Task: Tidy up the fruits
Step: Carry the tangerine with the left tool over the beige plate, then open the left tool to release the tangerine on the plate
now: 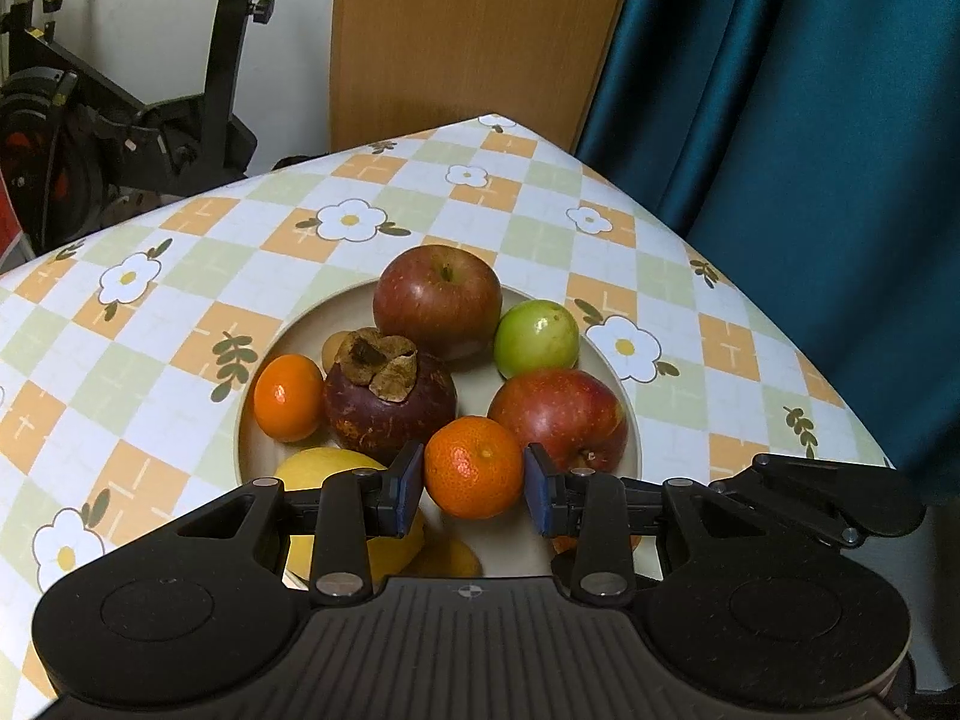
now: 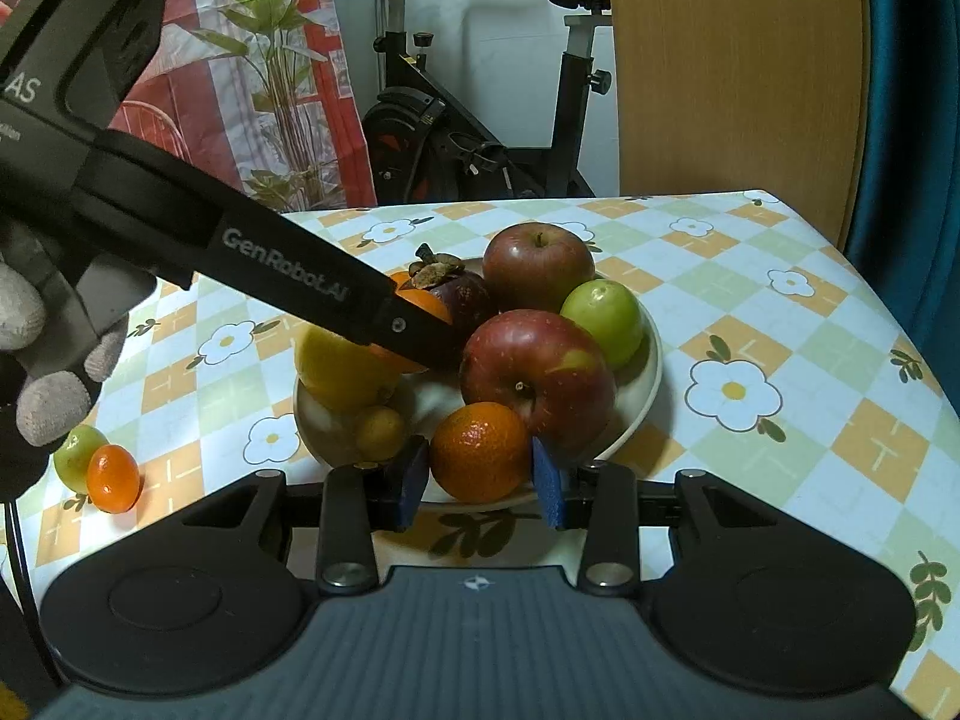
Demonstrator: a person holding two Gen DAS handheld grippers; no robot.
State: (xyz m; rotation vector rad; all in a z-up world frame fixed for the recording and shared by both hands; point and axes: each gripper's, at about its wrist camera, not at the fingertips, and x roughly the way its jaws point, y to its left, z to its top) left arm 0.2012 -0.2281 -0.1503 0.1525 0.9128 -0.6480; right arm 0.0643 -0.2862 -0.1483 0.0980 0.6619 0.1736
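Left hand-held gripper [image 1: 474, 489]: blue pads pinch a small round orange mandarin [image 1: 474, 467] over the cream round plate [image 1: 276, 336], btwn dark purple mangosteen [image 1: 390, 402] and red apple [image 1: 561, 414].

Right hand-held gripper [image 2: 480, 483]: pads pinch a second orange mandarin [image 2: 480, 452] at the plate's near rim, touching the red apple. Plate sits on the checked floral counter [image 1: 180, 312].

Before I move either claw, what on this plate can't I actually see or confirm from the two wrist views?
- Left wrist: lemon and plate near rim hidden behind left claw.
- Right wrist: the left claw's body covers most of one tangerine.
- Right wrist: whether right claw pads touch the front tangerine is unclear.
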